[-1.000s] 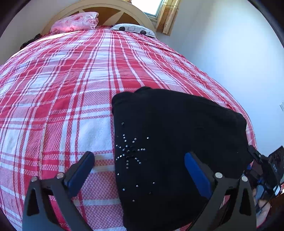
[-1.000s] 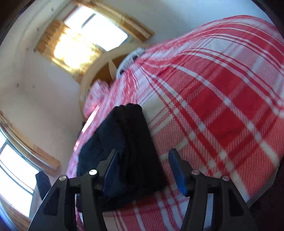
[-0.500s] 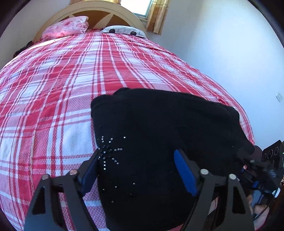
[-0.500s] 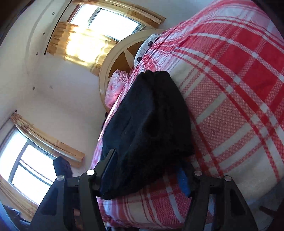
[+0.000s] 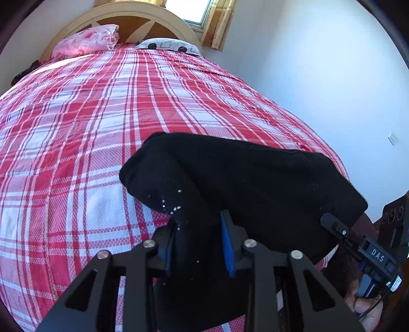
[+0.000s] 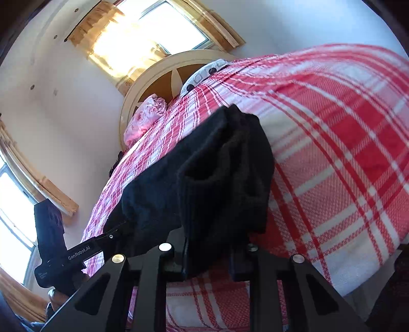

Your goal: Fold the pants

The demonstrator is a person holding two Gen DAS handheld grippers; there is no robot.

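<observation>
The black pants (image 5: 250, 184) with small rhinestones lie folded near the foot edge of the bed. My left gripper (image 5: 199, 245) is shut on the near left edge of the pants, cloth bunched between its blue pads. My right gripper (image 6: 212, 252) is shut on the other near edge of the pants (image 6: 217, 173), which rise in a thick fold above its fingers. Each gripper shows in the other's view: the right one (image 5: 358, 245) at lower right, the left one (image 6: 84, 252) at lower left.
The red and white plaid bedspread (image 5: 89, 115) covers the whole bed. A pink pillow (image 5: 87, 40) and a white spotted pillow (image 5: 168, 46) lie by the curved headboard (image 5: 127, 18). A white wall (image 5: 319, 76) runs along the bed's right side.
Both grippers moved in onto the near edge of the pants and closed on it. The cloth is now bunched and lifted at the grip points.
</observation>
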